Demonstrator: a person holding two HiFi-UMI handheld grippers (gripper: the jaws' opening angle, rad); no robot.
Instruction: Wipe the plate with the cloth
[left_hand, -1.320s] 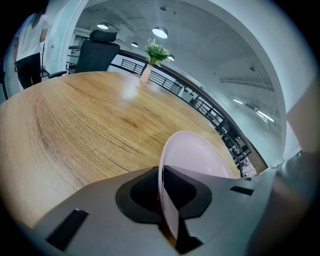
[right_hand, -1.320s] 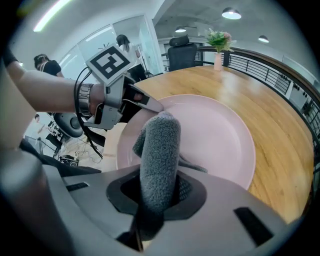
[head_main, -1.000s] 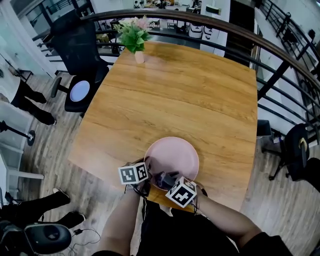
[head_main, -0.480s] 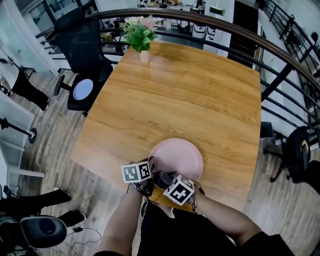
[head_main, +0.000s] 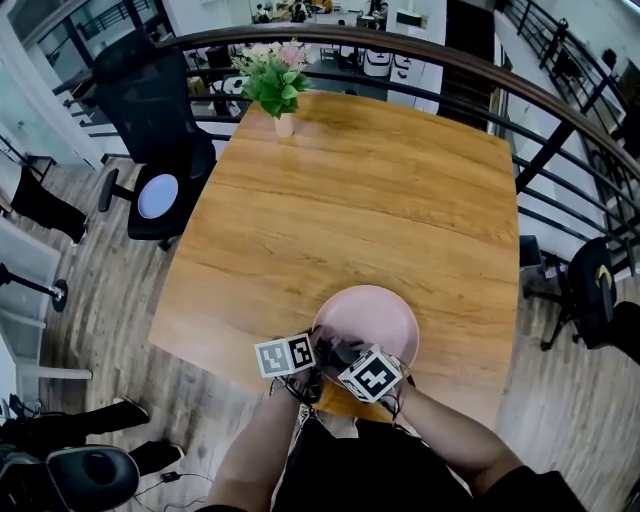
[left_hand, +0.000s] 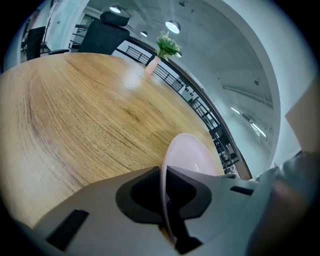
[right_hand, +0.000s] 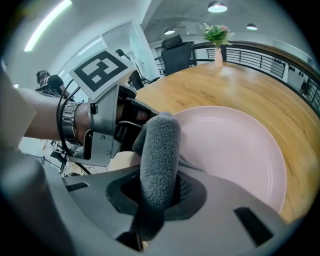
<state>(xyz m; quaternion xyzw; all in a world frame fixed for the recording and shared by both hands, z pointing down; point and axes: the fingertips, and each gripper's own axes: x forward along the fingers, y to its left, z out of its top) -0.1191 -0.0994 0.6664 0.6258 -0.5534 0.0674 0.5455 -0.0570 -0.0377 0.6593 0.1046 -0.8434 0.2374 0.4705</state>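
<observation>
Our left claw (left_hand: 164, 197) pinched the rim of the pink plate (left_hand: 192, 155). Our right claw (right_hand: 159, 200) held the grey cloth (right_hand: 160, 150), pointing lengthwise toward the plate.

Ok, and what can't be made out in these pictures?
Right gripper view: the cloth itself hides whether it touches the plate; its lower end disappears between the right tongs.
Left gripper view: the left tongs cover the plate's near part; the cloth does not show.
Head view: the marker cubes cover both tongs' tips; any dirt on the plate is too small to tell.
</observation>
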